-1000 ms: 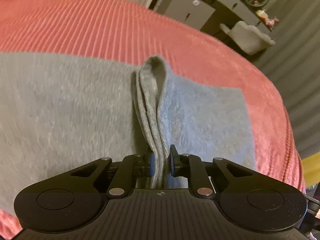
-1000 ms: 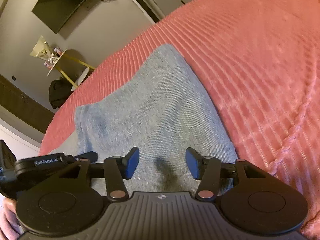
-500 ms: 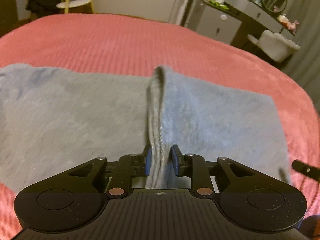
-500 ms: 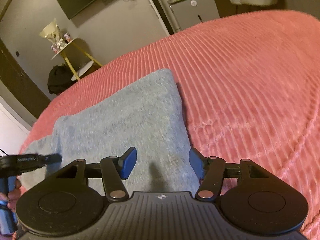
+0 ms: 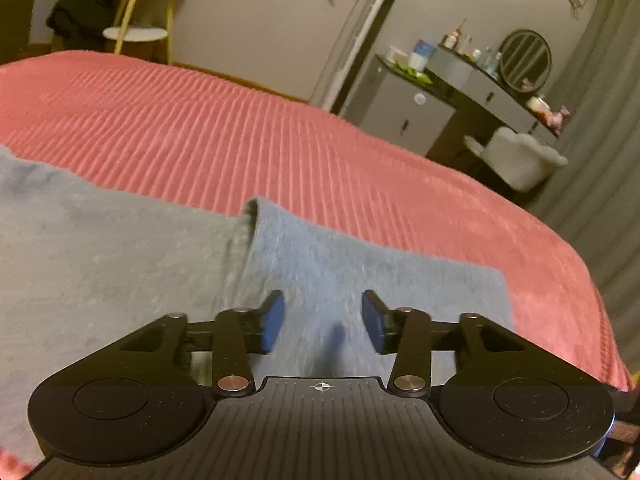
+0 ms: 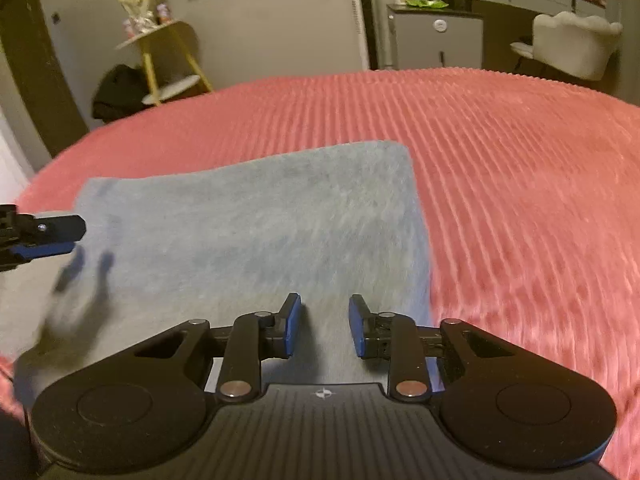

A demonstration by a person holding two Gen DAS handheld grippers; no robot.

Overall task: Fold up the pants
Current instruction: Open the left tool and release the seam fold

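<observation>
The grey pants [image 5: 120, 264] lie folded on the red ribbed bedspread [image 5: 240, 128]. A raised fold edge [image 5: 250, 220] stands just ahead of my left gripper [image 5: 323, 322], which is open and empty above the cloth. In the right wrist view the pants [image 6: 260, 232] lie flat, with their right edge next to bare bedspread [image 6: 520, 200]. My right gripper [image 6: 325, 326] is open and empty over the near edge of the pants. The left gripper's fingers [image 6: 56, 230] show at the left edge of that view.
Beyond the bed stand a yellow-legged side table [image 5: 144, 32], a grey cabinet [image 5: 404, 108], a dresser with a round mirror [image 5: 524, 60] and a pale chair [image 5: 520, 160]. A grey curtain [image 5: 600, 160] hangs at the right.
My left gripper has opened and let go of the pants' fold, which has dropped onto the cloth. Both grippers have lifted and tilted up, showing more of the room.
</observation>
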